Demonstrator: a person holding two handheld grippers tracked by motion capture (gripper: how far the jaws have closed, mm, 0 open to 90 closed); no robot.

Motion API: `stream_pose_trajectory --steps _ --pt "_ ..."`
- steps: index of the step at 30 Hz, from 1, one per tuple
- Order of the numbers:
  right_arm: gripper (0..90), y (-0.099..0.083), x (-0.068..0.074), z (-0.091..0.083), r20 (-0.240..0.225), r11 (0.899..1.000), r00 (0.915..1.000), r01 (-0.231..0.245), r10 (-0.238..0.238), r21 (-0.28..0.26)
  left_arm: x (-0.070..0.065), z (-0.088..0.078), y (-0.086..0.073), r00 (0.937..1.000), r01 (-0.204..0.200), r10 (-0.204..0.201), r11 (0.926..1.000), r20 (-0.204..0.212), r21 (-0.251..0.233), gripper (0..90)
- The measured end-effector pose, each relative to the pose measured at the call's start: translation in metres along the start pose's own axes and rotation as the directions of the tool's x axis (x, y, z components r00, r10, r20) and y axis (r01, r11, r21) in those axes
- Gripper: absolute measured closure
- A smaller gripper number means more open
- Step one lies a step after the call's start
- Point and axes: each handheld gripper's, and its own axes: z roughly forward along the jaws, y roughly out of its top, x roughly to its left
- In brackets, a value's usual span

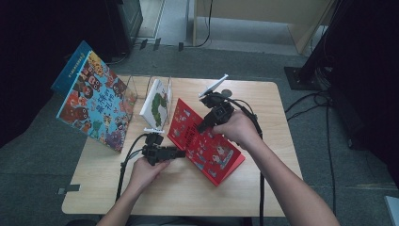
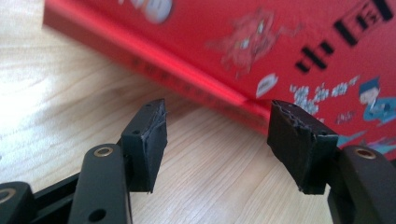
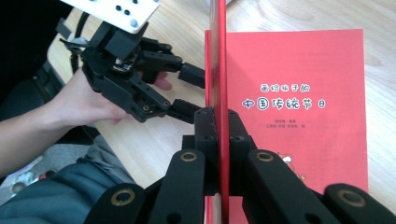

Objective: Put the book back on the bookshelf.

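A: Where is the red book (image 1: 205, 141)?

B: On the wooden table (image 1: 155, 188), right of centre. In the high view its spine runs along the table from upper left to lower right and the book is tipped up on that edge. In the right gripper view the upper cover (image 3: 218, 70) stands edge-on, the rest of the book lies flat to its right with the title showing.

A: Right gripper (image 1: 203, 126)?

B: Clamped on that raised cover. In the right gripper view both black pads are pressed flat against the thin red board, one each side, no gap. The grip sits at the cover's free edge.

A: Left gripper (image 1: 181, 153)?

B: Jaws wide, nothing between the pads. With only this moment to go on, no telling whether they are moving. In the left gripper view the fingers (image 2: 147, 140) hang over bare table; the book's red edge (image 2: 187, 84) crosses just beyond the tips, not between them. The right-hand pad overlaps the cover in that view; I cannot tell if it touches.

A: From the other side?

B: The right gripper view shows the left gripper (image 3: 194, 93) level, its two tips right up against the raised cover, one above the other. Contact unclear.

A: Anything else on the table?

B: A wire rack (image 1: 141, 87) at the back holding a white-and-green book (image 1: 157, 103), and a big colourful picture book (image 1: 96, 106) leaning at the left end.
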Motion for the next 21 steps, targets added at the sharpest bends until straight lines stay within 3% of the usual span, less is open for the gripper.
stream_pose_trajectory --steps 6,10,14,17,21 --pt "88.1 -0.002 0.002 -0.003 -0.023 1.000 0.9997 0.010 -0.010 -0.012 0.000 -0.008 0.005 0.9996 -0.020 0.021 0.9993 0.019 -0.033 32.5" --pt "86.9 -0.007 0.001 -0.007 -0.070 0.999 0.9974 0.015 -0.018 -0.040 0.000 -0.011 0.009 0.9982 -0.018 0.020 0.9988 0.056 -0.045 26.4" --pt "86.9 -0.017 -0.003 -0.009 -0.112 0.996 0.9925 0.042 -0.050 -0.076 -0.002 -0.012 0.015 0.9965 -0.046 0.048 0.9984 0.068 -0.032 19.4" --pt "86.6 -0.024 -0.006 -0.011 -0.142 0.990 0.9865 0.065 -0.082 -0.124 -0.001 -0.016 0.020 0.9926 -0.026 0.035 0.9966 0.116 -0.079 13.9" --pt "87.5 -0.034 -0.013 -0.015 -0.203 0.974 0.9687 0.101 -0.142 -0.201 -0.002 -0.030 0.020 0.9833 -0.072 0.099 0.9825 0.153 -0.172 16.2"
